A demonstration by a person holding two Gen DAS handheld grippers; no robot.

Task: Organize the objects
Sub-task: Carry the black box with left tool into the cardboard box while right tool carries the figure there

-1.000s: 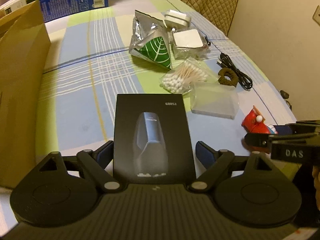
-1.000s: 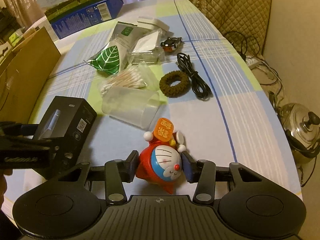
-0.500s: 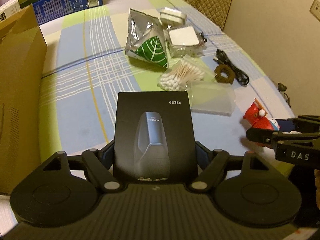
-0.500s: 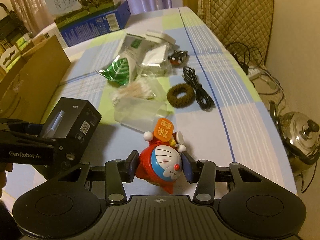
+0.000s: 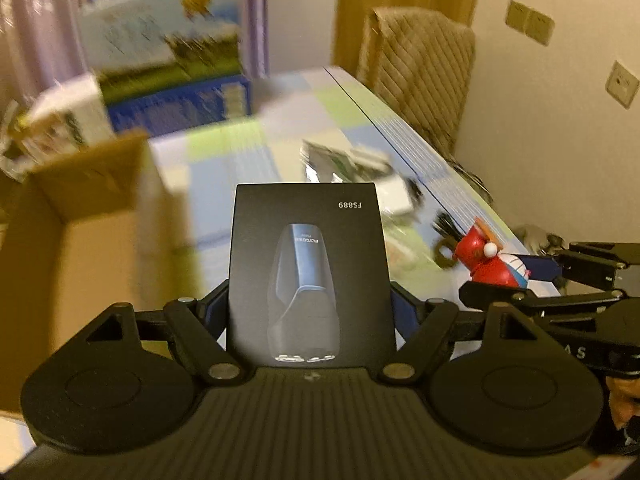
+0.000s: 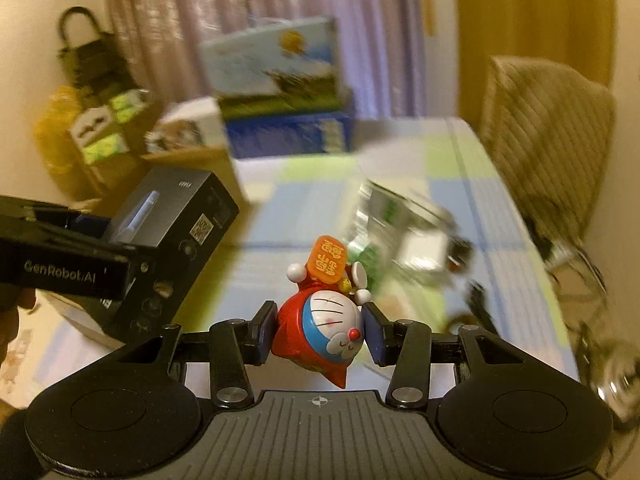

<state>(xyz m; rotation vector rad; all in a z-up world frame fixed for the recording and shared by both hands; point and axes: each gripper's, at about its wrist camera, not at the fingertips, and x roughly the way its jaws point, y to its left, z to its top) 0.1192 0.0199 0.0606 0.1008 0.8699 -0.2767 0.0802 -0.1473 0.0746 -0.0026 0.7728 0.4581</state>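
From the left wrist, the left gripper [image 5: 311,304] is clamped on a black shaver box [image 5: 308,268], its two pads pressing the box's sides, the printed face turned up toward the camera and the box held clear above the table [image 5: 248,160]. An open cardboard box [image 5: 80,232] stands at the left, and a quilted chair [image 5: 416,76] sits at the table's far end. At the right edge, the right gripper [image 5: 516,270] carries a red cat figurine [image 5: 486,258]. From the right wrist, the right gripper [image 6: 319,333] grips that figurine [image 6: 320,320] by its sides, tilted, an orange tag at its top, above the blurred checked table [image 6: 400,168]. The shaver box [image 6: 172,240] hangs at the left in the left gripper [image 6: 96,236].
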